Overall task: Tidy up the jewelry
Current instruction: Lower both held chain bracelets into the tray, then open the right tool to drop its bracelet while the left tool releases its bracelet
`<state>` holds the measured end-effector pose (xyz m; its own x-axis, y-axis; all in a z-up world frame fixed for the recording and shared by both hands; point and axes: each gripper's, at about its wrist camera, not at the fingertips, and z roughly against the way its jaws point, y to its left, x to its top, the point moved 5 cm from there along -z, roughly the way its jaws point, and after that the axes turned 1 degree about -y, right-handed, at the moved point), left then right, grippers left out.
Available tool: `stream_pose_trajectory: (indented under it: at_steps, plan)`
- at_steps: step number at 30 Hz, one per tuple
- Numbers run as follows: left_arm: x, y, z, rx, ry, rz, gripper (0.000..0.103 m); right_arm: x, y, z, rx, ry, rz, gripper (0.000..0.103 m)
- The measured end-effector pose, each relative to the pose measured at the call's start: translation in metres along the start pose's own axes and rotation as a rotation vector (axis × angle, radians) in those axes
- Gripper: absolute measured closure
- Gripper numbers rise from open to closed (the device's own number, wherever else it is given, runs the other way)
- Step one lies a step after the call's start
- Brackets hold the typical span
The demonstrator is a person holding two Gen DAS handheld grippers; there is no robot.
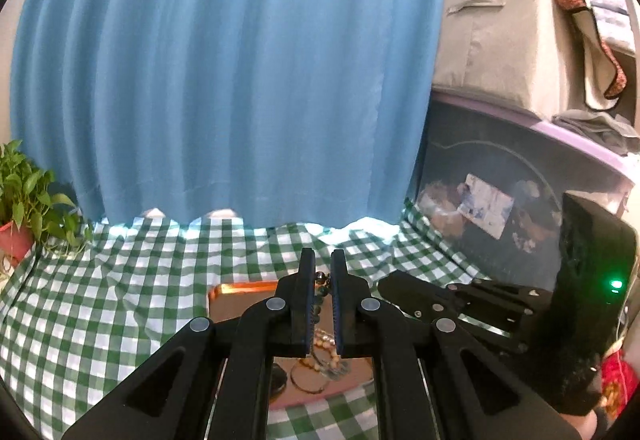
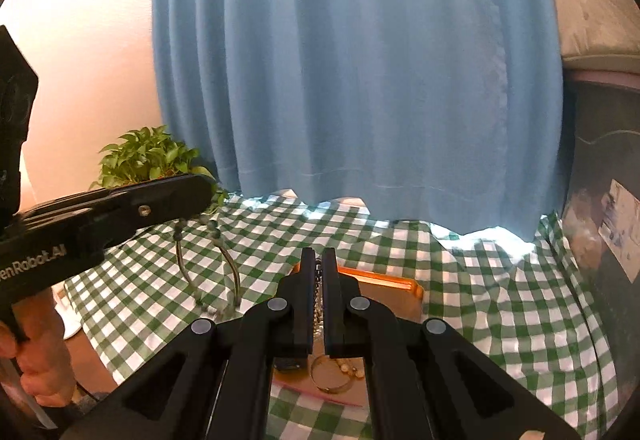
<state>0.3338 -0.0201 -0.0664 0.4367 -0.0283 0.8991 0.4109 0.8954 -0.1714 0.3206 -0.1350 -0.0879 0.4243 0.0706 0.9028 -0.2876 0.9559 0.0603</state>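
Left tool (image 1: 322, 272), pressed together on a dark beaded bracelet (image 2: 208, 264), whose loop hangs free beneath its tips above the checked table (image 1: 120, 300). Right tool (image 2: 319, 272), likewise pressed together, pinching a fine silver chain (image 2: 318, 292) that trails down between its fingers. Below and just beyond both tools lies the orange-rimmed tray (image 2: 400, 286), holding a gold bangle (image 2: 330, 376) and pale beads (image 1: 326, 350). Judgement: both pieces are in transit; keeping the tools apart should prevent the hanging strands from tangling before each is lowered separately.
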Motion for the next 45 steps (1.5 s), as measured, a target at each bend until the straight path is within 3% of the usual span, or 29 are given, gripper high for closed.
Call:
stream_pose_trajectory:
  at_steps: [7, 14, 20, 30, 39, 41, 42, 43, 45]
  plan:
    - [-0.027, 0.015, -0.046, 0.033, 0.061, 0.015, 0.095, -0.018, -0.004, -0.028, -0.013, 0.038, 0.013, 0.101]
    - [-0.074, 0.046, -0.117, 0.070, 0.209, 0.076, 0.095, -0.052, -0.024, -0.076, -0.035, 0.133, 0.011, 0.101]
    - [-0.109, 0.062, -0.164, 0.048, 0.310, 0.153, 0.096, -0.076, -0.042, -0.109, -0.049, 0.199, -0.022, 0.101]
    - [-0.150, 0.065, -0.202, 0.039, 0.417, 0.172, 0.095, -0.109, -0.061, -0.153, -0.062, 0.284, -0.070, 0.101]
    - [-0.167, 0.070, -0.218, 0.112, 0.474, 0.162, 0.095, -0.145, -0.068, -0.185, -0.079, 0.394, -0.137, 0.100]
    - [-0.167, 0.070, -0.218, 0.160, 0.489, 0.150, 0.092, -0.149, -0.073, -0.186, -0.116, 0.408, -0.174, 0.095]
    - [-0.166, 0.070, -0.217, 0.180, 0.504, 0.143, 0.087, -0.149, -0.075, -0.186, -0.133, 0.411, -0.196, 0.088]
    - [-0.165, 0.069, -0.214, 0.190, 0.513, 0.128, 0.083, -0.150, -0.076, -0.185, -0.143, 0.413, -0.206, 0.070]
    - [-0.160, 0.067, -0.199, 0.236, 0.492, 0.073, 0.062, -0.148, -0.075, -0.181, -0.141, 0.408, -0.214, 0.051]
